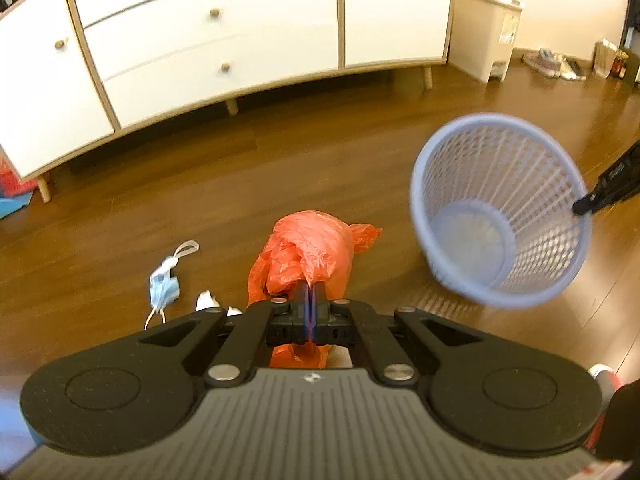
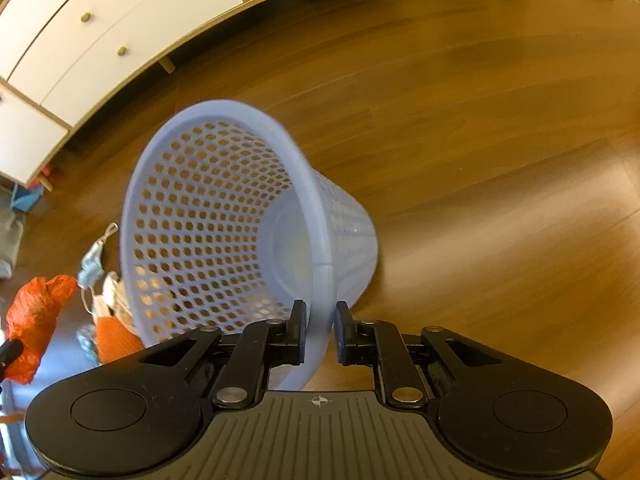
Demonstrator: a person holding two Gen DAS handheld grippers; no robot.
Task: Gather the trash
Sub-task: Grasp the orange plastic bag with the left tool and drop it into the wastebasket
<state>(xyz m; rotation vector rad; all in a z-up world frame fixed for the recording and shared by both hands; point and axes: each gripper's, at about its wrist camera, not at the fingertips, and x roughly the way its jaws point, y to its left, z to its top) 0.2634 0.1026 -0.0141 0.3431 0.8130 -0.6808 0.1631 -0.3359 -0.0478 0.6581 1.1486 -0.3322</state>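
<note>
The left gripper (image 1: 310,294) pinches the orange bag (image 1: 308,252) just ahead of it; the right gripper (image 2: 320,330) clamps the tilted basket (image 2: 224,216) rim. The thin plastic may slip or tear loose before reaching the basket.

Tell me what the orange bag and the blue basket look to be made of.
Orange bag: thin plastic film, slightly glossy; it crumples into sharp wrinkles and light shows through its edges.
Blue basket: moulded rigid plastic, matte lavender-blue; regular perforated walls, a smooth solid rim and base. The exact plastic cannot be told.
</note>
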